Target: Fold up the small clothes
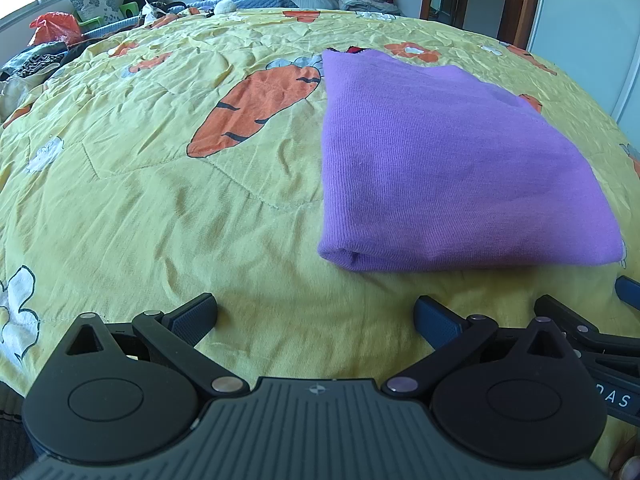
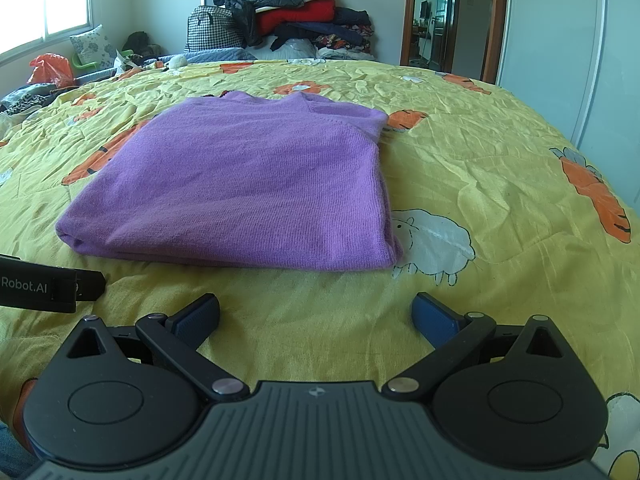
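A purple knit garment lies folded into a flat rectangle on the yellow carrot-print bedspread. In the right wrist view the same garment sits ahead and to the left, its folded edge facing me. My left gripper is open, low over the bedspread just short of the garment's near left corner, with nothing between its fingers. My right gripper is open too, hovering in front of the garment's near edge and holding nothing. Part of the left gripper's body shows at the left edge of the right wrist view.
A heap of clothes and a houndstooth bag are stacked at the far end of the bed. An orange plastic bag and a cushion lie by the window at far left. An open doorway and a white wardrobe stand to the right.
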The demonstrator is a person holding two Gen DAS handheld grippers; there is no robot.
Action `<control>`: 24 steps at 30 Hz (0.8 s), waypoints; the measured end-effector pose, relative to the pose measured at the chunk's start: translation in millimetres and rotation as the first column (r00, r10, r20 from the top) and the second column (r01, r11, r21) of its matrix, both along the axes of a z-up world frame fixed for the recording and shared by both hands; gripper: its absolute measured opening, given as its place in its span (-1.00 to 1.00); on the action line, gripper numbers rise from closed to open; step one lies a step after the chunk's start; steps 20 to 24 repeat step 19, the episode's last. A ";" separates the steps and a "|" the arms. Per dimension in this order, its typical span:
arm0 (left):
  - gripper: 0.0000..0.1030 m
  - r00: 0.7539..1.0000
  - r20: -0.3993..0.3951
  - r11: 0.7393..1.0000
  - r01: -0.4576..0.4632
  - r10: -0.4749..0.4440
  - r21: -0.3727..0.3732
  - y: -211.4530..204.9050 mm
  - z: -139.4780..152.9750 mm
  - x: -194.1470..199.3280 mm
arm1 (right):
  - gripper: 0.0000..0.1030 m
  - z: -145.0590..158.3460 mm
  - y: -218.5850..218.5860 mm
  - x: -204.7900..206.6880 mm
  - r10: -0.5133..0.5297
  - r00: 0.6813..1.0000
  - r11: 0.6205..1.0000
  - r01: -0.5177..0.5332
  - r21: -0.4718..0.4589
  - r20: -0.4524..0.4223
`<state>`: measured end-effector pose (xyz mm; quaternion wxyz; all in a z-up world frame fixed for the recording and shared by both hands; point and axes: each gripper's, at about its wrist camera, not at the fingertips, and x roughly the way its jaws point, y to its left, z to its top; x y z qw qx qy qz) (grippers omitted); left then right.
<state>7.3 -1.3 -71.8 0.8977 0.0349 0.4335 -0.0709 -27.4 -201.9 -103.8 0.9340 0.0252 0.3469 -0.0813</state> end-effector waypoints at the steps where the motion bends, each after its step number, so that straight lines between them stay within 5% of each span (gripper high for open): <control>1: 1.00 1.000 0.000 1.000 0.000 0.000 0.000 0.0 0.0 0.0 | 1.00 0.0 0.0 0.0 0.000 1.000 1.000 0.000 0.000 0.000; 24: 1.00 1.000 0.003 1.000 -0.004 0.004 -0.001 -0.4 0.7 1.0 | 1.00 -0.3 0.0 0.0 0.000 1.000 1.000 0.000 0.000 0.001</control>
